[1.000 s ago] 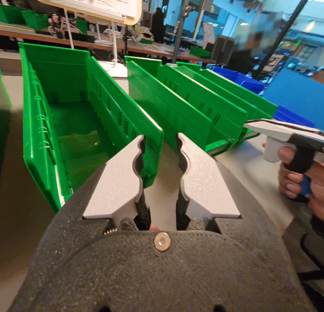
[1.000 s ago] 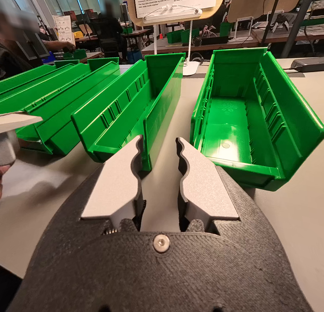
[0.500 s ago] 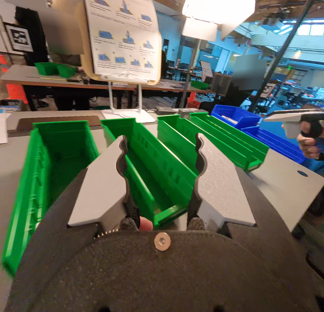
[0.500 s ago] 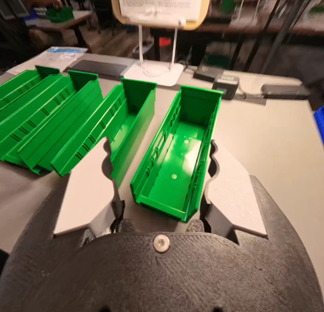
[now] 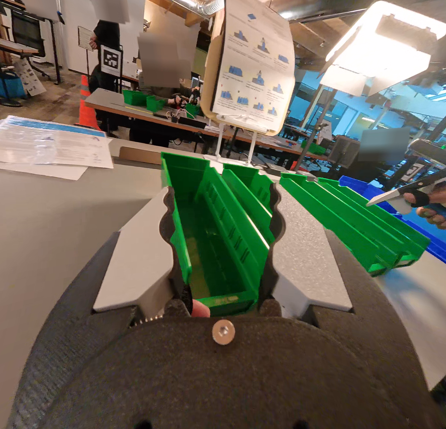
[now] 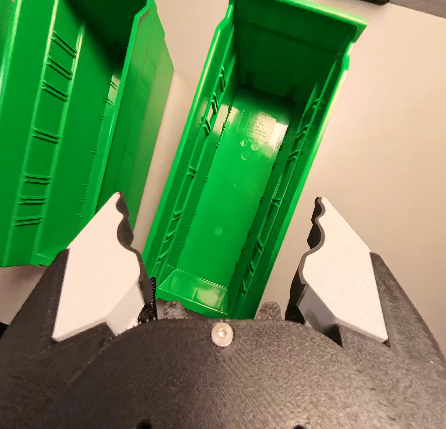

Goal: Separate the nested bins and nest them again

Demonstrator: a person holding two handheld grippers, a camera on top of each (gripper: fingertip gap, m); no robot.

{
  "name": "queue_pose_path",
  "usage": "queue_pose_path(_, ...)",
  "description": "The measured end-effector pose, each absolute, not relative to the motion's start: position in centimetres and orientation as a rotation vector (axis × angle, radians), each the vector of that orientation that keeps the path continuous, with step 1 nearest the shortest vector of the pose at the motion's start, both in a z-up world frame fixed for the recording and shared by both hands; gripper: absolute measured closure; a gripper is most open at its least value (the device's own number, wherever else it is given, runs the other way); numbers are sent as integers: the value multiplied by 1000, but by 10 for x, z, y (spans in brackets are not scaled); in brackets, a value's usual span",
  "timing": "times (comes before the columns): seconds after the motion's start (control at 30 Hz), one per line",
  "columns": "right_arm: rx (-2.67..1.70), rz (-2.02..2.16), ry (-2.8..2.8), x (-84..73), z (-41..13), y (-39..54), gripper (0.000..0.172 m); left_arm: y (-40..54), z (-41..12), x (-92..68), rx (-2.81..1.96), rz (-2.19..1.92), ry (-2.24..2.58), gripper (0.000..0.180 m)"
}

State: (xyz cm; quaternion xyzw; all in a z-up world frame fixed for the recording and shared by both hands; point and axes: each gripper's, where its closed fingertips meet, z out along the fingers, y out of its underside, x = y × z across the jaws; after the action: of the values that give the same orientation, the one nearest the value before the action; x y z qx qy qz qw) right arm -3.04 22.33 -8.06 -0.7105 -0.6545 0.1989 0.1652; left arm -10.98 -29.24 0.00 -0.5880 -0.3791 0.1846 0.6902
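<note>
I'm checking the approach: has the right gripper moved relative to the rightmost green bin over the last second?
Yes. The right gripper has risen over the rightmost green bin, looking down into it, fingers spread wider, straddling its near end.

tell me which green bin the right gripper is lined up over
The rightmost green bin, standing alone on the table; it lies between the open right gripper's fingers, while its neighbour sits off left.

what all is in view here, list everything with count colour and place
green bins: four, side by side on the table; the rightmost lies under the right gripper
blue bins: at least one, far right
table: one, grey
papers: white, table's far left
instruction board: one, on a white stand behind the bins
left gripper: open, above the leftmost bin
right gripper: open wide
hand: holds the right gripper
</note>
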Motion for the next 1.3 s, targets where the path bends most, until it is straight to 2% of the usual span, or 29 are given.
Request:
queue_pose_path(0.3, -2082, 397, -1909, -37, -104, 235, 22, -357, -34, -137, -1285, 466, -980, 99)
queue_pose_path(0.53, -2128, 389, -1950, -30, -119, 231, 23, -357, -77, -151, -1357, 411, -1049, 99)
queue_pose_path(0.63, -2150, 417, -1950, -30, -122, 226, 30, -352, -88, -154, -1409, 415, -1050, 100)
queue_pose_path(0.8, -2132, 453, -1942, -30, -116, 227, 53, -350, -84, -155, -1381, 407, -1031, 102)
queue_pose_path(0.97, -2122, 446, -1908, -25, -111, 236, 61, -340, -91, -155, -1379, 346, -1029, 104)
queue_pose_path(1.13, -2132, 534, -1852, -21, -80, 242, 62, -334, -95, -155, -1432, 370, -1018, 104)
queue_pose_path(1.3, -2012, 708, -1802, -31, -9, 218, 61, -338, -93, -156, -1401, 357, -1033, 104)
